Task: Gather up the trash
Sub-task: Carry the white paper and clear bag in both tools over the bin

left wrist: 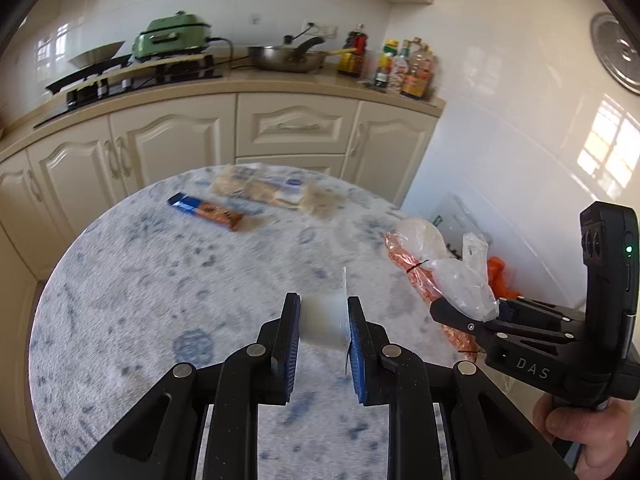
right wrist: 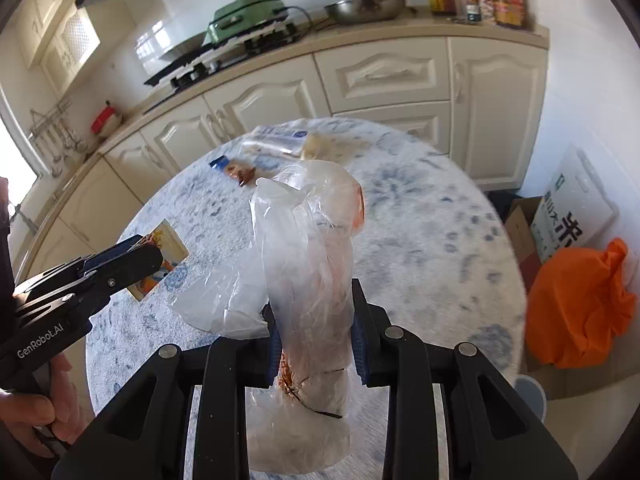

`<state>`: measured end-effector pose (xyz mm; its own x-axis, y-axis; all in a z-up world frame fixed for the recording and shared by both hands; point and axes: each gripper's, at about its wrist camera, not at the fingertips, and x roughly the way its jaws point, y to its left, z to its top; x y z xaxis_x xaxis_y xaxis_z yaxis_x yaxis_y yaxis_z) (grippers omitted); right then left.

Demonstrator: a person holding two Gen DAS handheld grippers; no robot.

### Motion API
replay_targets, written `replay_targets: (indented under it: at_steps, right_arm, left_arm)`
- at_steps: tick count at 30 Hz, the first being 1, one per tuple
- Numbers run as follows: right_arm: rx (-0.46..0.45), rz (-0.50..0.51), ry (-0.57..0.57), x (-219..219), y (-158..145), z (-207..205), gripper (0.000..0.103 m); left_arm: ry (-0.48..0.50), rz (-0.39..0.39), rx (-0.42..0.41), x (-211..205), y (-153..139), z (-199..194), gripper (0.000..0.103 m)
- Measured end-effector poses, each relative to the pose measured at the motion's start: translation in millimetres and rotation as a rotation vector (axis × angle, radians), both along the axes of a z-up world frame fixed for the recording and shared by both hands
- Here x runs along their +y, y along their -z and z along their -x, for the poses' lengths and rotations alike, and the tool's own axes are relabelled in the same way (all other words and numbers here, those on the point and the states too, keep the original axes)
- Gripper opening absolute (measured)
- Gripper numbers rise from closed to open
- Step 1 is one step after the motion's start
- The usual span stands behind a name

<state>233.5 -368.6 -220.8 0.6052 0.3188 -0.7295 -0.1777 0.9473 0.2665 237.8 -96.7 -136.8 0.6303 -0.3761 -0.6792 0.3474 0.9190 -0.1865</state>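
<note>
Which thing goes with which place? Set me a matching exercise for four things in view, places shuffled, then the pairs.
Things:
1. clear plastic bag
2. flat printed packet
3. blue snack wrapper
4. orange bag

Places:
A. lying on the table
B. gripped in the left claw
C. off the table, lower down beside it
D. gripped in the right claw

Pairs: 1-D, 2-B, 3-A, 4-C
</note>
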Motion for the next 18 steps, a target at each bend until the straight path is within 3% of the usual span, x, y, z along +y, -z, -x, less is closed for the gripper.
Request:
replay_targets:
  at_steps: [10, 18]
  right_arm:
    - [-0.083, -0.067, 0.125, -62.7, -33.9, 37.8, 0.029]
    - [-0.146, -0.058, 0.266, -121.3, -57.6, 73.7, 0.028]
  left_arm:
    - [0.115, -0.003, -0.054, -57.4, -25.6, 13.0, 0.018]
    - [0.273, 0.006, -0.097, -128.4, -40.7, 27.0, 0.018]
